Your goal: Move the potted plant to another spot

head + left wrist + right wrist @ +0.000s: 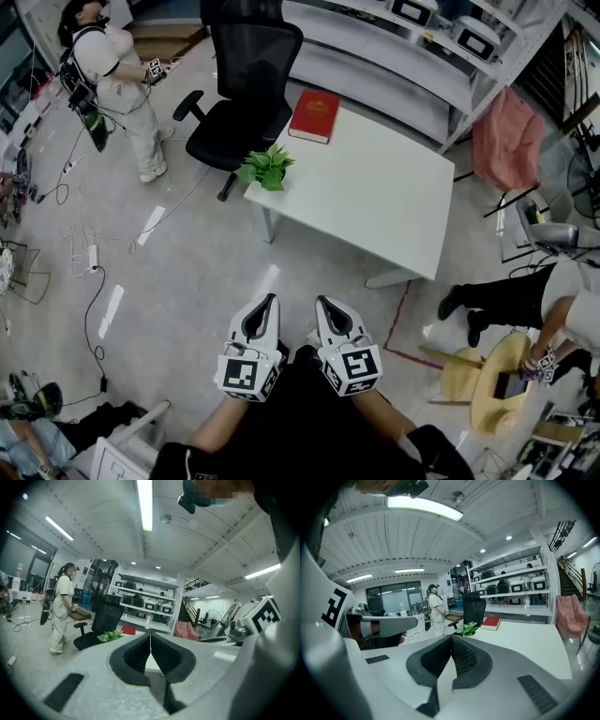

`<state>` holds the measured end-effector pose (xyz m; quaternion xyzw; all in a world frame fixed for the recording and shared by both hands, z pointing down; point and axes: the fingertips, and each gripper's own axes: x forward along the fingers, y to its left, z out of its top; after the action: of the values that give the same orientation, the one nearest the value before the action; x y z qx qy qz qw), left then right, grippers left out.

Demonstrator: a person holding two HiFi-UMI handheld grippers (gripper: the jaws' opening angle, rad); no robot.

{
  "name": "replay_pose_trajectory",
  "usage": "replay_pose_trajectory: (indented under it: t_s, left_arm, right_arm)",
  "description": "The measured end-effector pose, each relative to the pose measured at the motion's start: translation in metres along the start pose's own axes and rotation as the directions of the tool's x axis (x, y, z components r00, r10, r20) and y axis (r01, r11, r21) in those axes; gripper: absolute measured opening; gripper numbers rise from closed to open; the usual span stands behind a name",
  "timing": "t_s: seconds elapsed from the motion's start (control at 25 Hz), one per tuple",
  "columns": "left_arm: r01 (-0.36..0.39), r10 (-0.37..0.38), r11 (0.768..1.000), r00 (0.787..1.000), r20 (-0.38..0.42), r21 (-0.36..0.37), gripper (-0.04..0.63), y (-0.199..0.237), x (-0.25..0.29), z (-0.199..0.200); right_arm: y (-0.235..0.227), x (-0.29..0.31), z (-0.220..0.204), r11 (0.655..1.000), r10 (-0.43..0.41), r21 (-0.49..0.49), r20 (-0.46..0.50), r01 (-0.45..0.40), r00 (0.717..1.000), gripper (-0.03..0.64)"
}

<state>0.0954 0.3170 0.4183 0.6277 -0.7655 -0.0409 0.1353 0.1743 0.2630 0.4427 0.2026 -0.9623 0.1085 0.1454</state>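
table (375,202): white, rectangular
potted plant (266,169): on table's left corner, by the edge
red book (314,115): flat, table's far corner

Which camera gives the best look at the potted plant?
The head view: the potted plant shows whole, at the table corner. In the left gripper view the potted plant is small and distant; in the right gripper view the potted plant likewise.

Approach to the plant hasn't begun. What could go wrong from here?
1. The potted plant sits at a corner of the white table; a clumsy touch might push it off.
2. The left hand-held gripper and right hand-held gripper are shut; reaching unopened might knock it over.
3. A power strip lies on the floor left: possible trip hazard.
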Motion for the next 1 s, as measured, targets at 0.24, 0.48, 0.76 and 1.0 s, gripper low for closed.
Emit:
replay_pose_trajectory:
  t_s: [0.24,0.48,0.76,1.0]
  left_arm:
    - [0.009,-0.009,1.000,1.000,0.008,0.002,0.018,0.012,0.001,0.003]
    - [0.008,-0.008,1.000,1.000,0.017,-0.005,0.018,0.040,0.001,0.009]
    - [0.029,-0.029,1.000,0.999,0.019,-0.011,0.018,0.074,0.001,0.013]
    - [0.042,-0.041,0.999,0.999,0.004,-0.020,0.017,0.102,0.001,0.008]
  right_arm:
    - [0.007,0.010,0.004,1.000,0.009,0.005,0.015,-0.009,1.000,0.012]
    - [0.023,0.031,0.006,1.000,0.001,-0.012,0.007,-0.001,1.000,0.012]
    - [0.041,0.060,0.007,0.999,-0.030,-0.022,-0.009,0.030,1.000,0.012]
    - [0.055,0.083,0.007,0.999,-0.049,-0.020,-0.009,0.049,0.999,0.012]
